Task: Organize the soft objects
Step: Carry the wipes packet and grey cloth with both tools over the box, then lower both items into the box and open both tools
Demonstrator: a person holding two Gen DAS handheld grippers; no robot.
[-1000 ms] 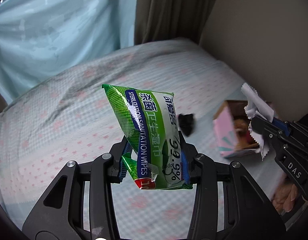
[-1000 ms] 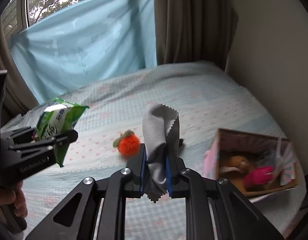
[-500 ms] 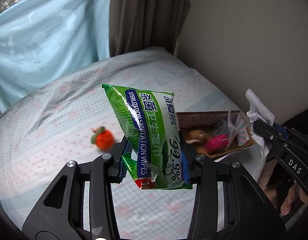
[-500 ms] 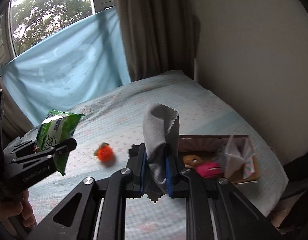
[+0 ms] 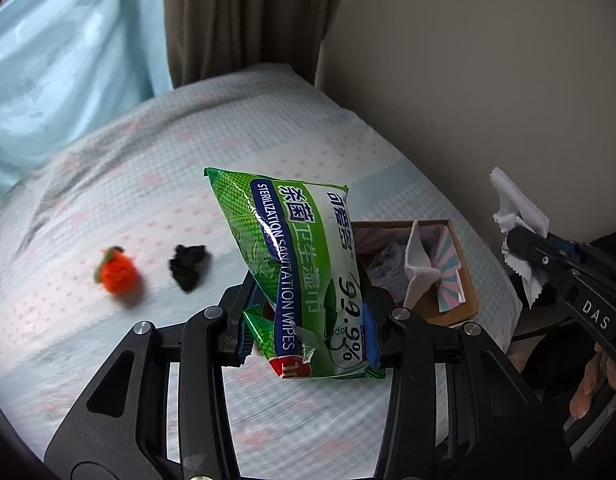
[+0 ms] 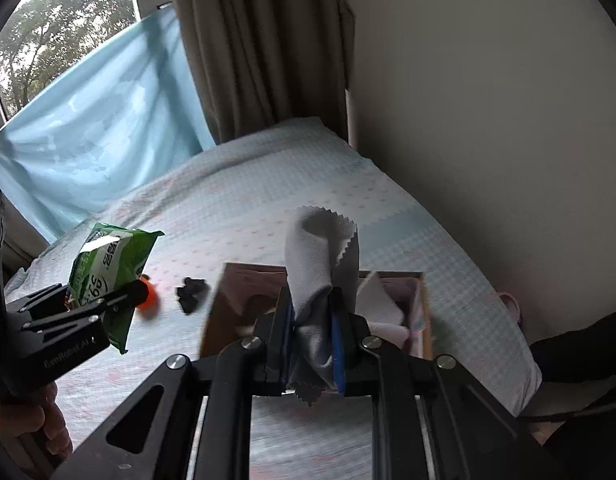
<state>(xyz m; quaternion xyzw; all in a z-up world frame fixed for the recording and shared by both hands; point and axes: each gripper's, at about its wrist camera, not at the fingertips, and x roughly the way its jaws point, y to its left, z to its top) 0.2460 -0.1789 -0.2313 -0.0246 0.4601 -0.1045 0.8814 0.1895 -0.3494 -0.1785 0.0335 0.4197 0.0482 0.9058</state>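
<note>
Pale checked bedding covers the bed, which runs up to a brown curtain and a blue sheet hung over the window. From the left wrist view, the left gripper pinches a green pack of sanitation wipes near its lower end, so the pack stands up above the fingers, clear of the bed. An orange knitted fruit and a small black fabric piece lie apart on the bedding, not yet collected. Behind the pack sits an open cardboard box already holding soft items; it looks like the collecting place. From the right wrist view, the right gripper is pressed together on a grey cloth with pinked edges, its loose end curling upward. That cloth hangs right in front of the cardboard box, probably lined up for dropping in. At left, the pack of sanitation wipes shows in the other gripper, held by a hand
</note>
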